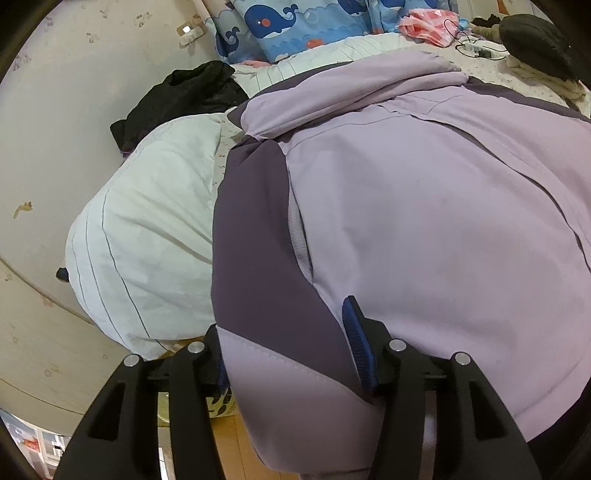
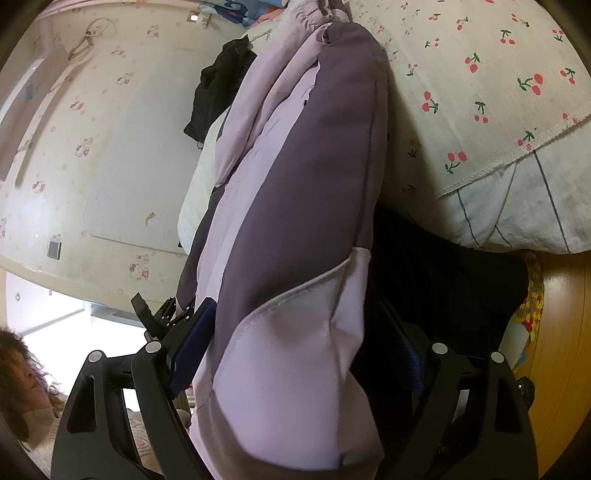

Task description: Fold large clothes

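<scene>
Closest to the lens, the jacket (image 1: 424, 221) cuff is bunching up right between the left gripper (image 1: 288, 350) jaws, lilac fabric with a dark purple panel. One blue pad (image 1: 356, 343) is sitting against the cloth on the right side, the other is mostly buried behind it, so I can't tell for sure if it's actually pinching or just loose around the cloth. Beyond the jaws the rest of the jacket is spreading out over the bed (image 1: 147, 240), with a whale-print pillow (image 1: 295, 26) far ahead and a black garment (image 1: 184, 96) ahead-left.

Over on the right gripper (image 2: 299, 354), the jaws are standing wide, with a sleeve of the jacket (image 2: 314, 177) hanging between them. The left pad (image 2: 192, 343) is just beside the fabric, not clearly pressing. A cherry-print sheet (image 2: 480, 92) is lying ahead-right of the jaws.
</scene>
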